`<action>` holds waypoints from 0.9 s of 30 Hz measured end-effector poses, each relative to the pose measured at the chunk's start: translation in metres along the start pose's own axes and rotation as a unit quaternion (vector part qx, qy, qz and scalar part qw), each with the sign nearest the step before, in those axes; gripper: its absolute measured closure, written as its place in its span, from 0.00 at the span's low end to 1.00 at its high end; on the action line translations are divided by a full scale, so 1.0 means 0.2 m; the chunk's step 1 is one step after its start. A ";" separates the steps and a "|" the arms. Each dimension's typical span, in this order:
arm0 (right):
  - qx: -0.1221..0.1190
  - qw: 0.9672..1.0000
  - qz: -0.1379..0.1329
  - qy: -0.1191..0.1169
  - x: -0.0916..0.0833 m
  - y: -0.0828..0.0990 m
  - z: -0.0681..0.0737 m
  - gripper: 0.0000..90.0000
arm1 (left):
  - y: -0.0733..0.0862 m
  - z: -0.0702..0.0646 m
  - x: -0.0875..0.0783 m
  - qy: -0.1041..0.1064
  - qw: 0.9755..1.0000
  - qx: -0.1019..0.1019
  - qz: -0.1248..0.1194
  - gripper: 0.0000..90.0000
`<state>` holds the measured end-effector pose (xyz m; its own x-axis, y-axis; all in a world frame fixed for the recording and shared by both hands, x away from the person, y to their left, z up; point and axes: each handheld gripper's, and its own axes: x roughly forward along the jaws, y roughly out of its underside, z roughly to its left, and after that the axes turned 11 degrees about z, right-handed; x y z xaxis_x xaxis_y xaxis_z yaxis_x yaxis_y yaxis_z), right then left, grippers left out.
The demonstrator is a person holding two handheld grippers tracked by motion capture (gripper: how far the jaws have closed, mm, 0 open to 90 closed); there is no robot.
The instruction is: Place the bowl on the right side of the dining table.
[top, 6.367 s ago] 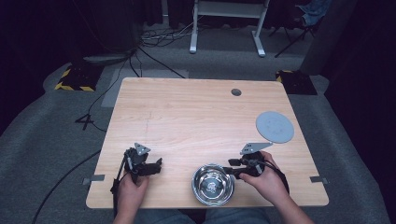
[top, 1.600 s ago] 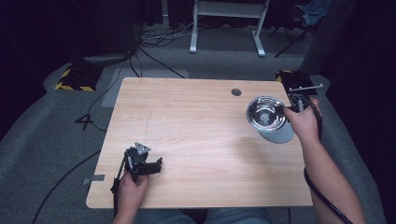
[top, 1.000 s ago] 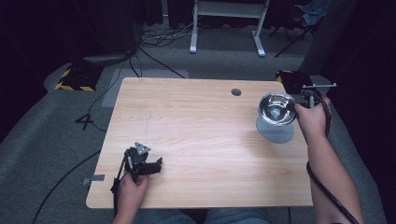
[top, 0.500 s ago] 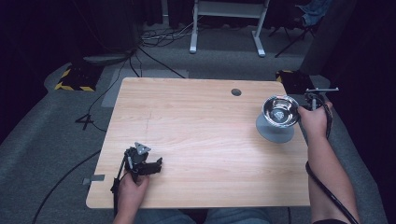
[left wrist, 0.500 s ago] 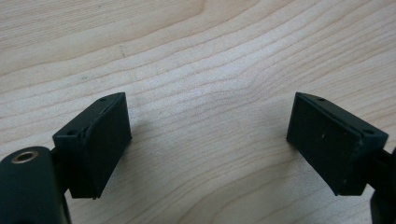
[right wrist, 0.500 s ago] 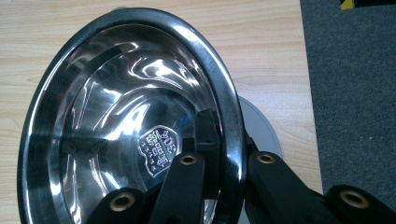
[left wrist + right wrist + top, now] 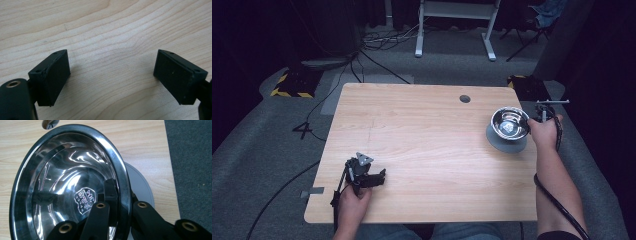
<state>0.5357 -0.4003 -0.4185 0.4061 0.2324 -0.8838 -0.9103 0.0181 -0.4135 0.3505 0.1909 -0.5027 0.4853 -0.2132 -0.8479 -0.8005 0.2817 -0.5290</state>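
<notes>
A: Bowl [image 7: 509, 123], steel, sits at the right edge of the worktop [image 7: 422, 150], over the grey round disc [image 7: 507, 141]. In the right gripper view the bowl [image 7: 70, 192] is tilted, its rim pinched between the two black jaws, one jaw inside the bowl, one outside. An embossed mark shows on the bowl's bottom.

B: Resting on the disc or above it?

A: Can't tell for sure. High view has it overlapping the disc's far half; right gripper view shows the disc [image 7: 140, 187] behind and below the rim. Contact not clear.

B: Right gripper?

A: Right gripper [image 7: 532, 120] clamped on the bowl rim, jaws narrow, nothing else in them. Hand [image 7: 544, 131] comes in from the right side of the worktop, forearm along the edge, cable trailing down it.

B: Left?

A: Left gripper [image 7: 379, 177] is near the front left corner of the worktop, well apart from the bowl. Jaws wide, nothing between them; left gripper view shows bare wood grain between the pads [image 7: 56, 77]. Grey three-cornered plate on top of it. Hand [image 7: 353, 202] holds it low over the wood.

B: Else?

A: Small round hole [image 7: 465, 98] in the worktop near the far edge, left of the bowl. Grey carpet [image 7: 262, 145] around; white frame legs [image 7: 452, 30] beyond.
</notes>
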 end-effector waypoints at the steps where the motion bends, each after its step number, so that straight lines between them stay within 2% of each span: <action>1: 0.002 1.000 0.002 0.001 0.01 0.00 0.00 0.97 | 0.00 0.00 0.00 0.001 1.000 0.000 0.000 0.15; 13: 0.010 1.000 0.018 0.004 0.09 0.03 -0.04 0.97 | 0.00 0.00 0.00 0.001 1.000 0.000 0.001 0.15; 27: 0.021 0.999 0.028 0.005 0.13 0.04 -0.06 0.97 | 0.00 0.00 0.00 0.001 1.000 0.000 0.000 0.15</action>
<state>0.5403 -0.4054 -0.4471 0.3559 0.2238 -0.9073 -0.9338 0.0466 -0.3548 0.3505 0.1910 -0.5026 0.4840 -0.2146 -0.8483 -0.8008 0.2823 -0.5283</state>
